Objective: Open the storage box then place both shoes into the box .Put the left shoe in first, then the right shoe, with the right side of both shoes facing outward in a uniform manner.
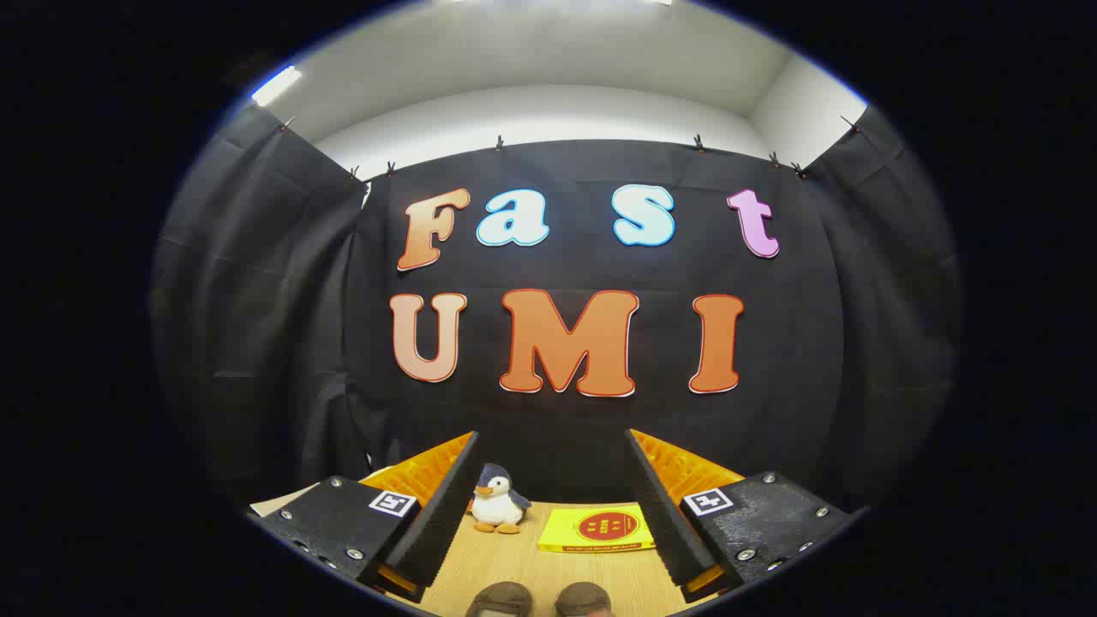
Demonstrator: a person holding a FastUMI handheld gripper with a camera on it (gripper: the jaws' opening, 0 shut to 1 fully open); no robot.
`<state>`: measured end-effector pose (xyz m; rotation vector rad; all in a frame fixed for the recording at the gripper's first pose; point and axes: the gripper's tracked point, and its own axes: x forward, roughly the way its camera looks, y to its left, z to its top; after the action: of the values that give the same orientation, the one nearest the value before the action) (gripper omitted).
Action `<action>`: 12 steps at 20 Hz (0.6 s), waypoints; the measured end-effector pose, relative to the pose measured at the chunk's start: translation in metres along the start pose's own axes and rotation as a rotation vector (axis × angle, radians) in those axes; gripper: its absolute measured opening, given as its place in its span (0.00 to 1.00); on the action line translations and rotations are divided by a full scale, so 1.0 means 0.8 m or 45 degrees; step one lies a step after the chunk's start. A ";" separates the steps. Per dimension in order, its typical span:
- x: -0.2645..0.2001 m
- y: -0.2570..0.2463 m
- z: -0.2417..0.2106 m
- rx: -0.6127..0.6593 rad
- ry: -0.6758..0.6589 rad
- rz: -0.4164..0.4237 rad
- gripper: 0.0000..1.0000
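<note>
One gripper (550,480) is showing in the gripper view, and its two fingers (441,506) are standing wide apart with nothing between them. Two shoes (542,599) are lying side by side at the near edge of the wooden table (480,561), only their toes showing, one (501,598) to the left and one (583,598) to the right. One toy penguin (499,511) is standing near the far edge of the table, just beside the left finger. One flat yellow box (596,529) is lying to the right of the penguin, also toward the far edge. That is making four loose things on the table in all.
</note>
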<state>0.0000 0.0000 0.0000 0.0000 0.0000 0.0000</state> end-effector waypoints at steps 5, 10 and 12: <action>-0.001 -0.001 -0.011 0.014 0.048 0.026 0.97; -0.002 0.013 -0.019 0.002 0.080 0.063 0.97; -0.003 0.021 -0.021 0.008 0.090 0.091 0.97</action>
<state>-0.0022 0.0170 -0.0166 0.0060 0.0709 0.0711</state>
